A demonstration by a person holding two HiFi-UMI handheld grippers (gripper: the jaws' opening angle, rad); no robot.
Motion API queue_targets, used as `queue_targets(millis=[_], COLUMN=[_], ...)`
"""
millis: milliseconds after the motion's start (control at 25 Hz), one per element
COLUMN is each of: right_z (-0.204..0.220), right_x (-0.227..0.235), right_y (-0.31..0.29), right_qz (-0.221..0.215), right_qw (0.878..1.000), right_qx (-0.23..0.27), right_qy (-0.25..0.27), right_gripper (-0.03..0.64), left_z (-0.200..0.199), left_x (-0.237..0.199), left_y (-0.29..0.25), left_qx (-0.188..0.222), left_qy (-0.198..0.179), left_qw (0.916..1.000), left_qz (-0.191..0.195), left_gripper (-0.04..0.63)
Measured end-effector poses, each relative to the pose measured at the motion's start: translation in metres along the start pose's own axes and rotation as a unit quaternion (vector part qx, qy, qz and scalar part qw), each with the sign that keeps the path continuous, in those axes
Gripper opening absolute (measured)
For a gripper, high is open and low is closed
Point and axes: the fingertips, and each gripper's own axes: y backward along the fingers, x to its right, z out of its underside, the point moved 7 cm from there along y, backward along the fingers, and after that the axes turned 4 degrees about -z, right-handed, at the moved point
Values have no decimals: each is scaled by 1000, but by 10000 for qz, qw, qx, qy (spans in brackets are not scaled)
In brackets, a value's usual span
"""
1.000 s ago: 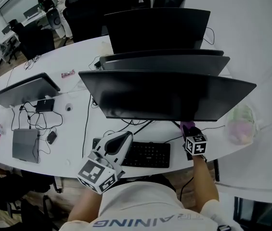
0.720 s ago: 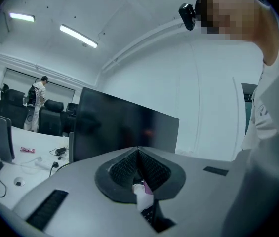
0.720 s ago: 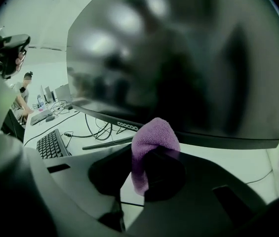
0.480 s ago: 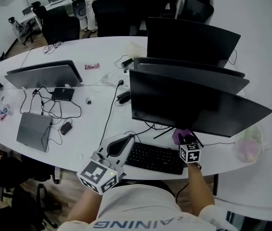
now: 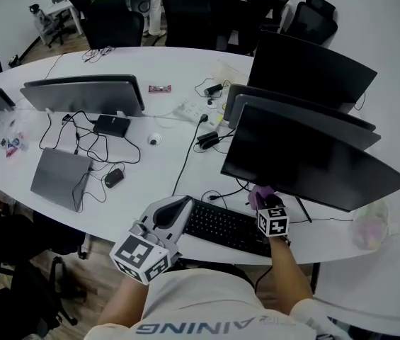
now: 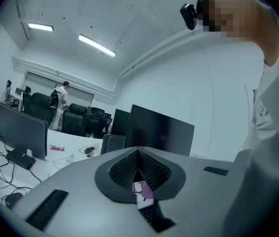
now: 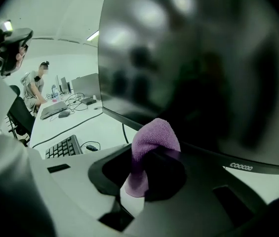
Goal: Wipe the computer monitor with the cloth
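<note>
The black monitor (image 5: pixel 313 163) stands on the white table (image 5: pixel 150 183), its dark screen filling the right gripper view (image 7: pixel 203 73). My right gripper (image 5: pixel 263 201) is shut on a purple cloth (image 5: pixel 258 194), held just below the screen's lower left part. In the right gripper view the cloth (image 7: pixel 151 144) bulges up out of the jaws of the right gripper (image 7: pixel 154 158), close to the bezel; whether it touches is not clear. My left gripper (image 5: pixel 183 202) is shut on nothing, hovering over the table's front edge left of the keyboard; its jaws meet at the tips in the left gripper view (image 6: pixel 138 154).
A black keyboard (image 5: pixel 224 225) lies under the monitor. Two more monitors (image 5: pixel 306 69) stand behind it, another (image 5: pixel 83 94) at the left with a closed laptop (image 5: pixel 58 176), a mouse (image 5: pixel 113 178) and cables. A plastic bag (image 5: pixel 369 222) sits at the right. Office chairs line the far side.
The head view has swung left, so the monitors now sit further right in frame. My right gripper with the cloth now sits nearer the screen's lower left corner. The left gripper has hardly moved.
</note>
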Motion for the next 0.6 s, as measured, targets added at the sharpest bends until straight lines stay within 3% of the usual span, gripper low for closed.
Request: queue_targets(millis=[600], right_z=[-44], right_x=[-84], right_y=[-64], right_qz=[-327], right_qw=[9989], right_qx=[-174], right_qy=[273], right_gripper=[63], left_z=[5], left_x=[-74], left_y=[54], left_qx=[49], left_qy=[197], left_qw=[9992], left_qz=[-349], left_gripper=[5])
